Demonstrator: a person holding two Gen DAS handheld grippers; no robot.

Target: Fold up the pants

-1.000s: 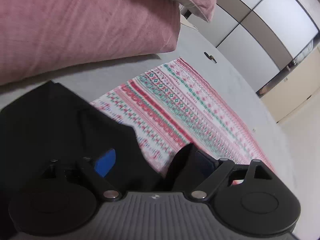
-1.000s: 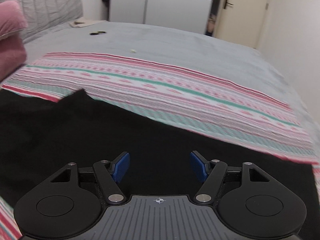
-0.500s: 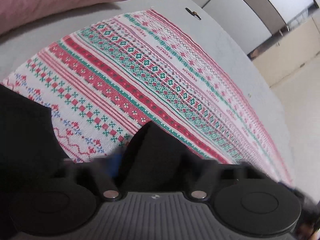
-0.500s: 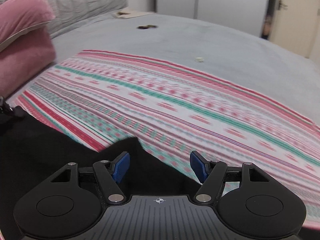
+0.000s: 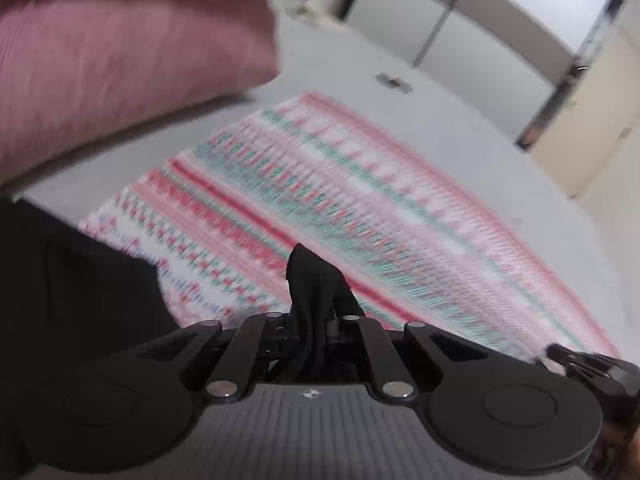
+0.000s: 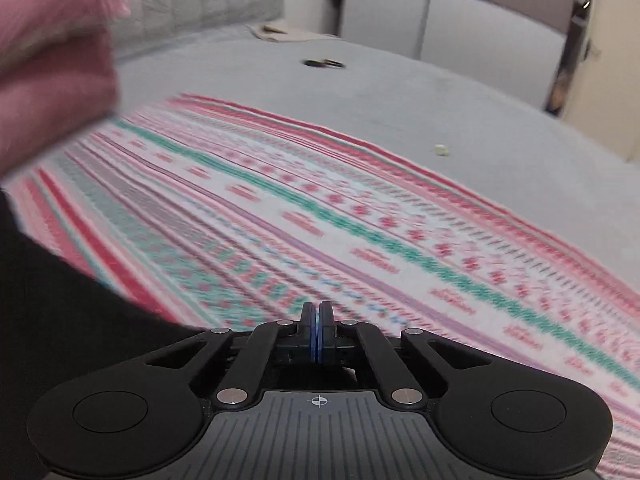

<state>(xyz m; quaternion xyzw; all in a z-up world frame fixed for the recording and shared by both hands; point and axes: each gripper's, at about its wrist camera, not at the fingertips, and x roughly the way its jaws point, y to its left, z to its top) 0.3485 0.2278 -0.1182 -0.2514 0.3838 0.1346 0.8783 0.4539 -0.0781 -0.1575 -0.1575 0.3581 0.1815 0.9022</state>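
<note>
Pants (image 5: pixel 312 280) pinched in left tongs (image 5: pixel 314 320); right tongs (image 6: pixel 319 320) closed, empty.

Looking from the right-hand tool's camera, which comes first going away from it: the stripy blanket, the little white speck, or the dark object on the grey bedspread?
From the right tool:
1. Stripy blanket, directly under and ahead.
2. White speck, beyond the blanket's far edge, to the right.
3. Dark object, farthest, up near the headboard end.

Patterned red-green-white blanket (image 6: pixel 360 220) spread flat on grey bed (image 6: pixel 400 96). Pink pillows (image 5: pixel 120 60) stacked at left. Small dark object (image 6: pixel 323 63) and pale speck (image 6: pixel 441 150) on bed beyond blanket. Wardrobe doors (image 6: pixel 460 24) behind.
</note>
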